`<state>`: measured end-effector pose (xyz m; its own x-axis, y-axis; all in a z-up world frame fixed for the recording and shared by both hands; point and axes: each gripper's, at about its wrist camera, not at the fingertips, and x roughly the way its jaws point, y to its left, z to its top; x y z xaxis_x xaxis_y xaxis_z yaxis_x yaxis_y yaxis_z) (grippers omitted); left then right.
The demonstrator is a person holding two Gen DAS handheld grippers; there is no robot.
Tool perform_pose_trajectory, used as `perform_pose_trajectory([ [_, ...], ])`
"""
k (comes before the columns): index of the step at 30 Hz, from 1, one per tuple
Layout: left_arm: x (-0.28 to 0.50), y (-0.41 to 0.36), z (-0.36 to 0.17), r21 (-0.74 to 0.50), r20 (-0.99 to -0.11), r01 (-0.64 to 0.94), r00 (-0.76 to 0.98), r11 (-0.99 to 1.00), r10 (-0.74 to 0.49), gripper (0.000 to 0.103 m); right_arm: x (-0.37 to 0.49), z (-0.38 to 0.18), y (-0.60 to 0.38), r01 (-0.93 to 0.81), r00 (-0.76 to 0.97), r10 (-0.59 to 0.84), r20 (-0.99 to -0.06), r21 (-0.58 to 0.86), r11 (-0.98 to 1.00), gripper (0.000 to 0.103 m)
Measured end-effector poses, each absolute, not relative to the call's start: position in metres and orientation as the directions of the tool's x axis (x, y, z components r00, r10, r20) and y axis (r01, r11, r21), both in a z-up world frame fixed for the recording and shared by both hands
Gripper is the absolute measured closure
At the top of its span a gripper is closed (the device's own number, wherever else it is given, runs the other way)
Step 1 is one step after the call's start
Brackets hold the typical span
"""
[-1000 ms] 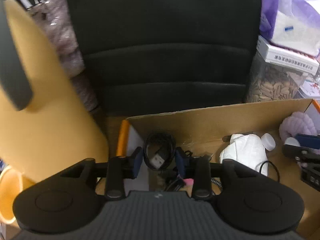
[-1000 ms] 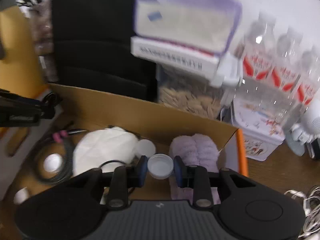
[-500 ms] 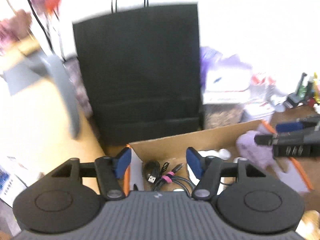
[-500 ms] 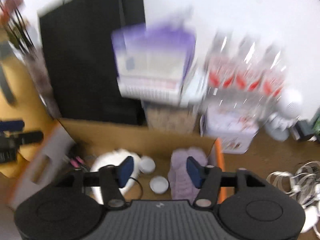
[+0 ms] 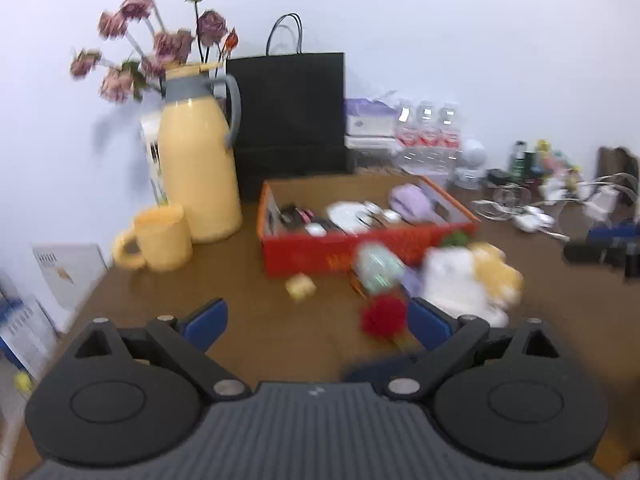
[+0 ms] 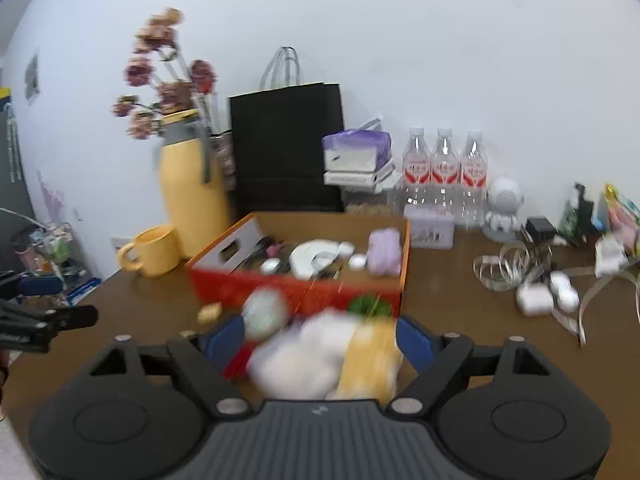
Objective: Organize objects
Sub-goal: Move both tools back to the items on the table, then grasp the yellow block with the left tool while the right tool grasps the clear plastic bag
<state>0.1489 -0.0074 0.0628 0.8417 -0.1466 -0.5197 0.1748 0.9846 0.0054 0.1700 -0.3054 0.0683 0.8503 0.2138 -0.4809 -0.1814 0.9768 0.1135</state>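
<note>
The orange box (image 5: pixel 372 254) sits in the middle of the brown counter (image 5: pixel 240 320), closer to the back edge. Inside it are a white cloth (image 6: pixel 316 258), a fluffy purple thing (image 6: pixel 385 250), small white caps (image 6: pixel 358 261) and dark cables (image 5: pixel 298 216). In front of the box, toward the front edge, lies a blurry heap: a white soft toy (image 6: pixel 308 356), a yellow soft thing (image 6: pixel 370 360), something red (image 5: pixel 384 316), a pale green thing (image 5: pixel 376 268) and a little tan block (image 5: pixel 300 286). The left gripper (image 5: pixel 318 320) is over the front of the counter, and its fingers are opening wide with nothing held. The right gripper (image 6: pixel 320 340) is over the heap, and its fingers are opening too; the toys show between them, but the fingers do not press on them. Behind the box stand a black bag (image 5: pixel 290 120), a yellow jug (image 5: pixel 198 168) and a yellow mug (image 5: pixel 160 238) toward the back left corner. Three water bottles (image 6: pixel 444 168) stand by the back edge.
</note>
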Motion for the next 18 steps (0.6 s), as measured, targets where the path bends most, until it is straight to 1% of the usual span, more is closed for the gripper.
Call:
perform_pose_trajectory([
  [3, 0.109, 0.005, 0.059, -0.066, -0.528, 0.2, 0.824, 0.978, -0.204, 0.003, 0.111, 0.043, -0.297, -0.163, 0.845, 0.198, -0.497, 0.113, 0.98, 0.02],
  [6, 0.078, 0.014, 0.06, -0.019, -0.517, 0.192, 0.838, 0.981, -0.174, 0.001, 0.064, 0.03, -0.289, -0.129, 0.851, 0.151, -0.503, 0.078, 0.989, 0.02],
  [8, 0.069, 0.018, 0.063, -0.011, -0.5, 0.165, 0.853, 0.986, -0.148, 0.001, 0.039, 0.029, -0.289, -0.14, 0.843, 0.157, -0.514, 0.073, 0.987, 0.02],
  [11, 0.064, 0.026, 0.069, -0.059, -0.518, 0.199, 0.831, 0.978, -0.2, 0.001, 0.014, 0.031, -0.288, -0.159, 0.809, 0.153, -0.568, 0.039, 0.986, 0.02],
  [13, 0.06, 0.032, 0.074, -0.06, -0.536, 0.233, 0.813, 0.971, -0.228, 0.001, 0.001, 0.039, -0.291, -0.191, 0.786, 0.16, -0.598, 0.012, 0.982, 0.022],
  [16, 0.057, 0.043, 0.089, 0.002, -0.528, 0.249, 0.823, 0.969, -0.21, 0.001, -0.018, 0.063, -0.299, -0.217, 0.777, 0.132, -0.616, -0.065, 0.974, 0.021],
  [18, 0.062, 0.045, 0.098, 0.066, -0.49, 0.237, 0.854, 0.969, -0.175, 0.0, -0.027, 0.085, -0.309, -0.21, 0.788, 0.099, -0.608, -0.113, 0.971, 0.02],
])
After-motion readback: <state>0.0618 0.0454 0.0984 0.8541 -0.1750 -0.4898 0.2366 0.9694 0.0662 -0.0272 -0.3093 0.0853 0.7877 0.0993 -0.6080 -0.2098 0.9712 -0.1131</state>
